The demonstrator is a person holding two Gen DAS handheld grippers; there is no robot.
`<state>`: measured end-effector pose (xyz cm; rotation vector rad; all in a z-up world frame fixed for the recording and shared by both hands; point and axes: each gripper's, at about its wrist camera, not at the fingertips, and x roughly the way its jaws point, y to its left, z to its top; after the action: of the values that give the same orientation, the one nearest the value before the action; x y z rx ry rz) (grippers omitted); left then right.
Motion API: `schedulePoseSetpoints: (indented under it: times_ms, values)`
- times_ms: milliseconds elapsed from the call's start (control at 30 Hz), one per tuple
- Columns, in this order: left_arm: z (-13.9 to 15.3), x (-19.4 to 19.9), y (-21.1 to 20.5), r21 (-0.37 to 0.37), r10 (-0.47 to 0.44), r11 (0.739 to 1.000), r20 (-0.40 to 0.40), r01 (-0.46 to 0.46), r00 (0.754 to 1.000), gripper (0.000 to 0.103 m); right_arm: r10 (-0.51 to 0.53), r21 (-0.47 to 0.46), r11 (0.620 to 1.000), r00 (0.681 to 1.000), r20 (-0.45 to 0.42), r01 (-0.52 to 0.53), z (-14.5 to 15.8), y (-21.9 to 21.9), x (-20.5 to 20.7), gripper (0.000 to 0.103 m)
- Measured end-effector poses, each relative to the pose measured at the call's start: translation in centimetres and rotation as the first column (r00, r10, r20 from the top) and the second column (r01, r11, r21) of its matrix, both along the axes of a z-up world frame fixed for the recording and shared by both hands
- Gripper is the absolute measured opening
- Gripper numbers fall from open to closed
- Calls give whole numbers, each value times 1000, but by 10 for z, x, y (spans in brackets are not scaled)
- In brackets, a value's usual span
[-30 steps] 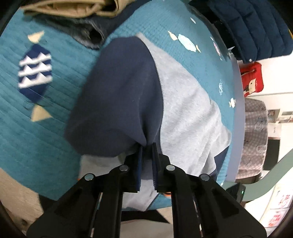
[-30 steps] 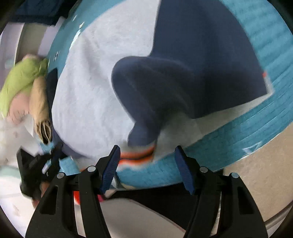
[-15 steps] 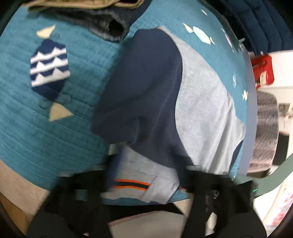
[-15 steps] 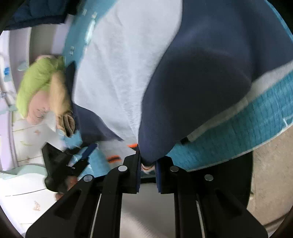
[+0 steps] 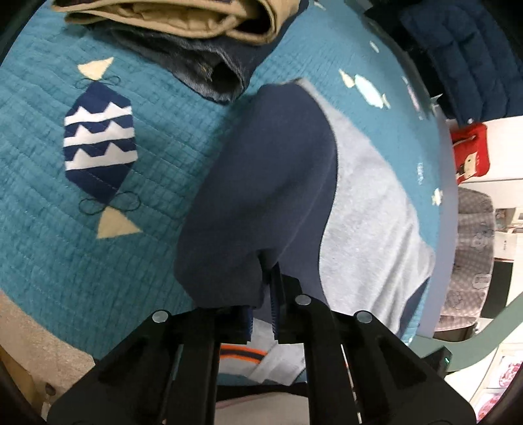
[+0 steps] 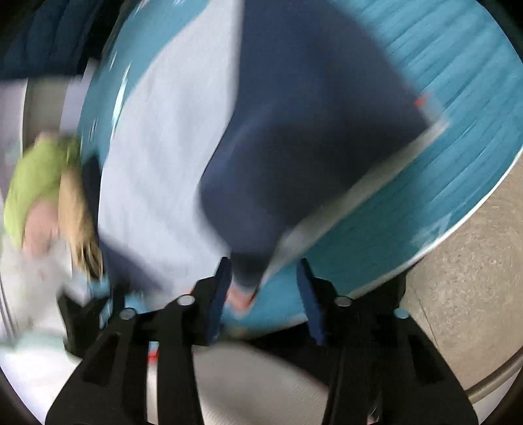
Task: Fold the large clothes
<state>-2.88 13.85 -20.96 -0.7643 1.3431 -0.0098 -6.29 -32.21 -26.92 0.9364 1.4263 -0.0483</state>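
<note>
On teal quilt (image 5: 137, 248), sweatshirt (image 5: 366, 209) lengthwise away from left gripper (image 5: 261, 304)

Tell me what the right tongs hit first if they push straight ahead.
Probably the navy sleeve: its cuff end sits between the open right tongs. The view is blurred, so depth is uncertain.

I see a bed under a teal quilt (image 5: 42, 248) with fish patches. On it lies a grey and navy sweatshirt (image 5: 366, 209), spread toward the near edge. At the far side sit folded jeans (image 5: 209, 68), with tan trousers (image 5: 196, 16) stacked on top.
</note>
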Motion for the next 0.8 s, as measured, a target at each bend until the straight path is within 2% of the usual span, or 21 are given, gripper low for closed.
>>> schedulePoseSetpoints:
  times_ms: [67, 133, 167, 200, 300, 333, 367, 400, 433, 467, 500, 533, 567, 667, 700, 733, 800]
  values:
    - [6, -4, 4, 0, -1, 1000, 3, 1, 1000, 7, -48, 38, 998, 999, 14, 48, -10, -8, 5, 45]
    - [13, -6, 5, 15, -14, 1000, 20, 13, 1000, 7, -66, 37, 997, 998, -6, 67, -17, -12, 8, 34]
    - [14, -7, 5, 19, -15, 1000, 21, 15, 1000, 7, -56, 9, 998, 998, 1, 56, -13, -11, 8, 28]
    - [14, -8, 8, 16, -8, 1000, 13, 8, 1000, 7, -43, -33, 998, 998, 39, 45, -3, -10, 8, 9]
    - [10, -16, 13, 10, 5, 1000, 1, -5, 1000, 7, -80, -40, 995, 987, 139, 87, 31, -19, -3, 5]
    - [8, -15, 9, 21, 1, 1000, -3, -1, 1000, 7, -68, -78, 994, 987, 146, 80, 37, -24, -8, 3]
    - [3, -17, 7, 45, -13, 999, -14, 14, 1000, 7, -42, -133, 989, 990, 133, 60, 39, -27, -11, 3]
    - [-4, -16, 3, 58, -32, 998, -31, 34, 999, 8, -13, -246, 969, 998, 60, 27, 32, -29, -12, 3]
    - [-8, -15, 0, 65, -41, 997, -45, 44, 998, 8, -11, -320, 947, 1000, -28, 1, 19, -32, -15, 7]
    - [-13, -13, -2, 68, -58, 996, -74, 64, 996, 8, -20, -314, 949, 993, -113, -17, 3, -38, -20, 7]
    - [-15, -12, -4, 63, -92, 993, -101, 99, 991, 10, -38, -219, 976, 989, -143, 6, -7, -45, -29, 7]
    - [-14, -11, -8, 54, -138, 988, -123, 145, 983, 13, -56, -163, 986, 991, -118, 37, -2, -49, -35, 7]
    - [-6, -13, -12, 47, -182, 981, -120, 189, 976, 14, -52, -160, 986, 995, -86, 38, 8, -50, -37, 7]
    - [35, -24, -14, 107, -271, 957, 0, 270, 963, 14, 6, -279, 960, 996, 90, 20, 57, -49, -31, 7]
    - [46, -23, -13, 136, -278, 953, 35, 270, 960, 14, 46, -277, 961, 985, 165, 2, 72, -44, -21, 7]
    - [56, -18, -12, 174, -264, 953, 81, 247, 961, 14, 68, -266, 964, 979, 193, -14, 76, -34, -8, 7]
    - [57, -6, -9, 207, -237, 956, 118, 209, 964, 14, 148, -261, 961, 965, 218, -88, 75, -20, 17, 7]
